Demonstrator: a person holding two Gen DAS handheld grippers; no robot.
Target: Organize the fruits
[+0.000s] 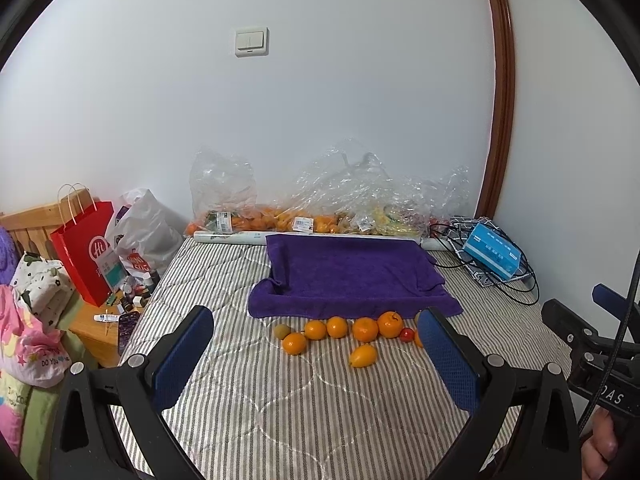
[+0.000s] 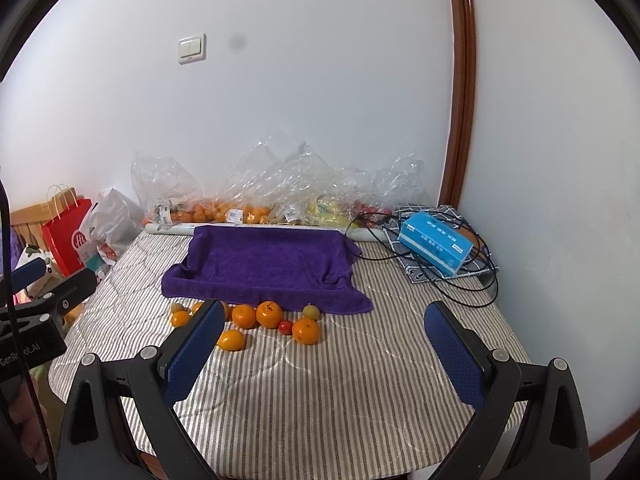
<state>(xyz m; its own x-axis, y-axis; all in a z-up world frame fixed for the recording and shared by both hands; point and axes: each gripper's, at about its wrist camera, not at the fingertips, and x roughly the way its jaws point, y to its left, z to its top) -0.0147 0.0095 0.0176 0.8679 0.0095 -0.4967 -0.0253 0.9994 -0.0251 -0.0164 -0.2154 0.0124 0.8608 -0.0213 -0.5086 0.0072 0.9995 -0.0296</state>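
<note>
Several oranges (image 1: pixel 337 327) lie in a row on the striped bed cover, just in front of a purple towel-lined tray (image 1: pixel 348 268). With them are a small red tomato (image 1: pixel 407 335), a greenish fruit (image 1: pixel 282 331) at the left end and a yellow-orange oval fruit (image 1: pixel 363 355) nearer me. The same group shows in the right wrist view: oranges (image 2: pixel 269 314), tomato (image 2: pixel 285 327), oval fruit (image 2: pixel 231 339), tray (image 2: pixel 264 262). My left gripper (image 1: pixel 316 356) is open and empty, short of the fruit. My right gripper (image 2: pixel 324 354) is open and empty, to the right of the fruit.
Clear plastic bags of fruit (image 1: pixel 320 200) line the wall behind the tray. A blue box (image 2: pixel 436 246) and black cables (image 2: pixel 460 280) lie at the back right. A red paper bag (image 1: pixel 86 248) and a cluttered nightstand (image 1: pixel 108 320) stand left of the bed.
</note>
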